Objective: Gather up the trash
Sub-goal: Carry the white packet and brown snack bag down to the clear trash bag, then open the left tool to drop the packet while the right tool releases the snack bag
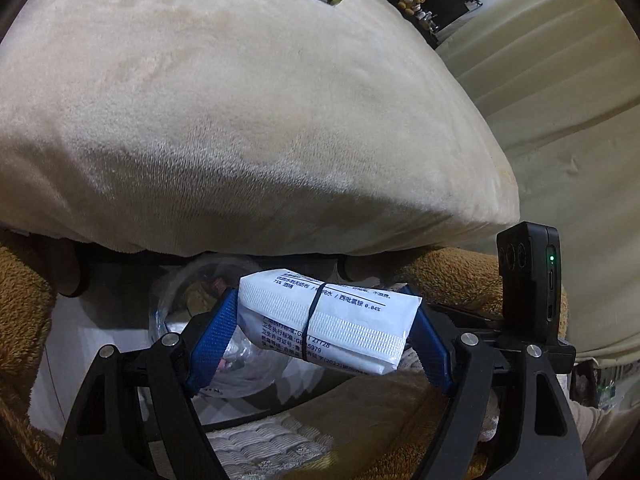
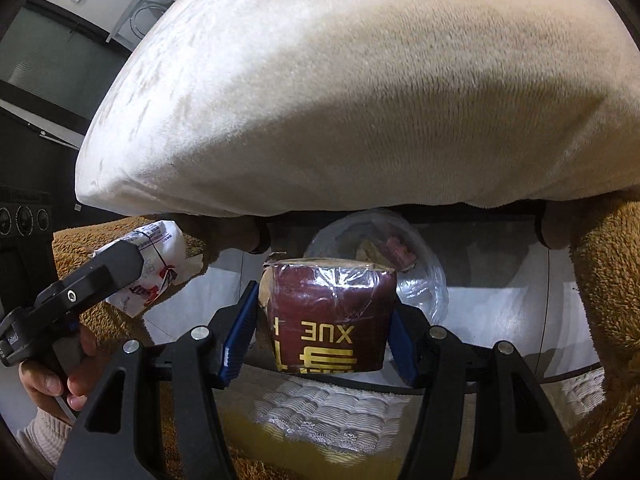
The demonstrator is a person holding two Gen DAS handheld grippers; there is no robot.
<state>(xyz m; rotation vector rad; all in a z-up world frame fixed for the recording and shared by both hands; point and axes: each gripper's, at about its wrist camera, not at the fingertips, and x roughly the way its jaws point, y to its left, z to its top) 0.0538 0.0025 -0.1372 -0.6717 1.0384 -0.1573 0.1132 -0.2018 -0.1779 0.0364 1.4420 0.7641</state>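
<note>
Below beige cushion (image 1: 248,120) — left claw (image 1: 320,320) clamps white banded wipes pack (image 1: 332,312); right claw (image 2: 320,328) clamps maroon box (image 2: 328,316).

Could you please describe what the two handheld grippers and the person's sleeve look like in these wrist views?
Both the left gripper and right gripper have matte black angular plastic arms with silver screw heads and ribbed blue finger pads. A black box with a green light sits beside the left one. The sleeve is cream ribbed knit.

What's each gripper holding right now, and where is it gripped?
Left gripper: white wipes packet, clamped by its two short ends. Right gripper: dark red box, clamped across its two sides.
</note>
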